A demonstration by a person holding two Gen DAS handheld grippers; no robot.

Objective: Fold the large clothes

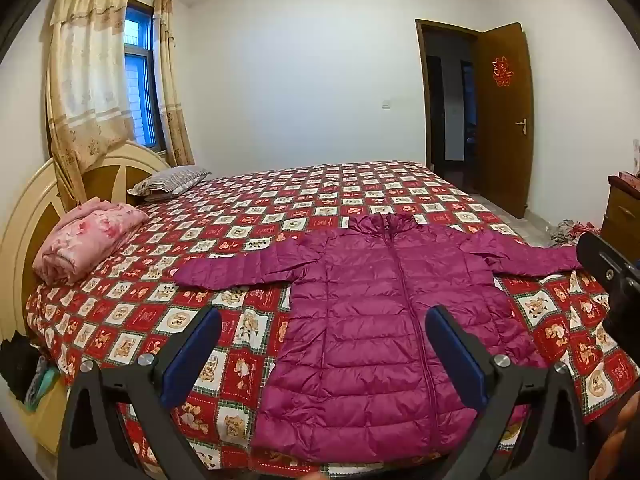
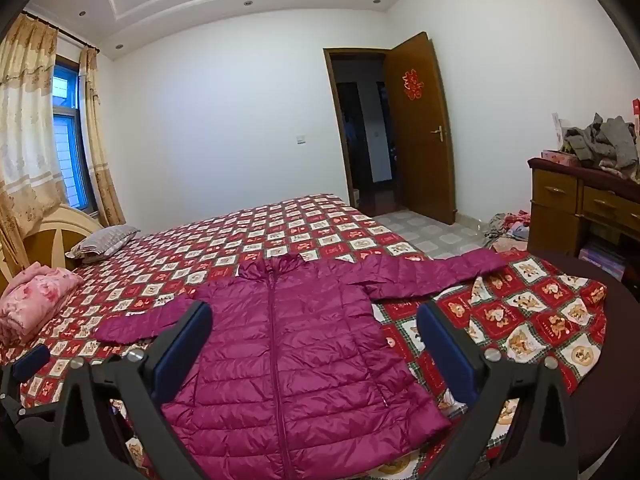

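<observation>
Bed (image 1: 132, 312) holds the jacket (image 1: 384, 320) flat (zipped, sleeves out); both hand-held grippers, left (image 1: 324, 356) and right (image 2: 316, 352), gape wide and empty, so each should pinch a sleeve cuff first.

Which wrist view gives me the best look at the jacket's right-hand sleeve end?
The right wrist view: the sleeve lies fully visible to its cuff. In the left wrist view, the right gripper's body hides the cuff of that sleeve.

jacket (image 2: 280, 360) hem cut off below; its left cuff hidden behind the left gripper (image 2: 24, 364).
</observation>
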